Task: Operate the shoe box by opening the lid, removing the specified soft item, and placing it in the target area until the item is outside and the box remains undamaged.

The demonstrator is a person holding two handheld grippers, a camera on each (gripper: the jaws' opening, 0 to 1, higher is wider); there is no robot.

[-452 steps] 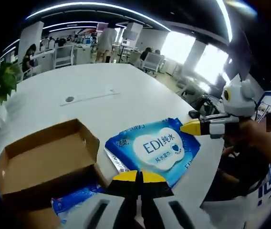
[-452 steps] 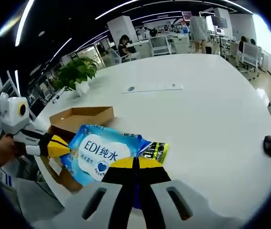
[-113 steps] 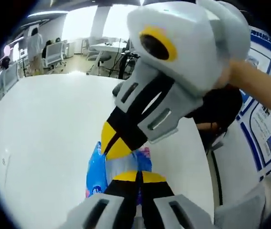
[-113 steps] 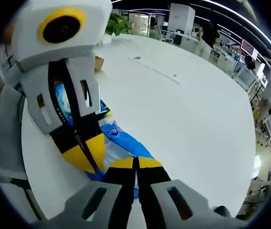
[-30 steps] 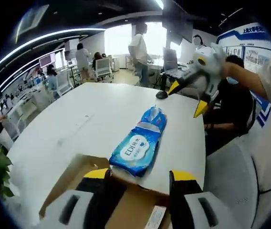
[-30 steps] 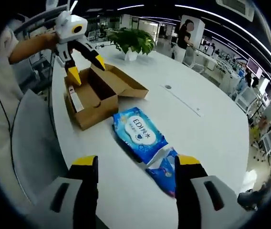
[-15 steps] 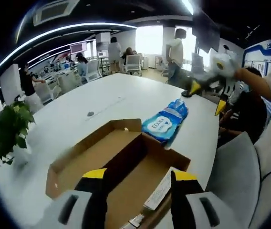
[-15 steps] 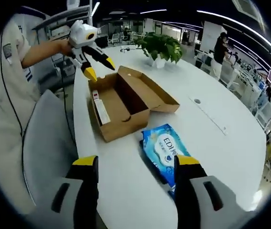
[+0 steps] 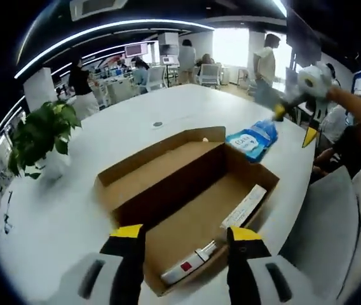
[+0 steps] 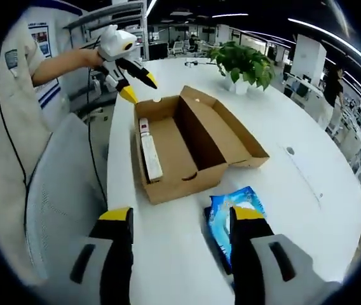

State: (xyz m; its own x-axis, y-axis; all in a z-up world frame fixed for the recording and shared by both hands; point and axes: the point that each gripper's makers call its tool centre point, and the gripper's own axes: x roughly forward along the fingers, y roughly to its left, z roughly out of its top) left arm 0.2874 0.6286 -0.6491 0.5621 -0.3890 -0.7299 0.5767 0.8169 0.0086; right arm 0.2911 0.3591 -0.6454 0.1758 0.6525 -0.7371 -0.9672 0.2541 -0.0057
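Observation:
The open cardboard shoe box (image 9: 187,190) lies on the white table with its lid folded back flat. A long white item (image 9: 243,206) lies inside along the near wall. My left gripper (image 9: 185,241) hovers open over the box's near edge, and from the right gripper view it (image 10: 138,88) hangs open above the box's (image 10: 193,143) far end. The blue wipes pack (image 9: 252,138) lies on the table beyond the box. My right gripper (image 9: 292,126) is held open in the air past the pack. Its own jaws (image 10: 182,219) stand wide open above the pack (image 10: 234,222).
A potted plant (image 9: 40,136) stands on the table to the left of the box, also seen as the plant (image 10: 244,63) behind it. A grey chair back (image 10: 60,190) sits at the table's edge by the person holding the grippers. People and desks fill the far room.
Both grippers, earlier shut on the wipes pack, now stand open with the pack on the table. Over the last second both views have swung towards the box.

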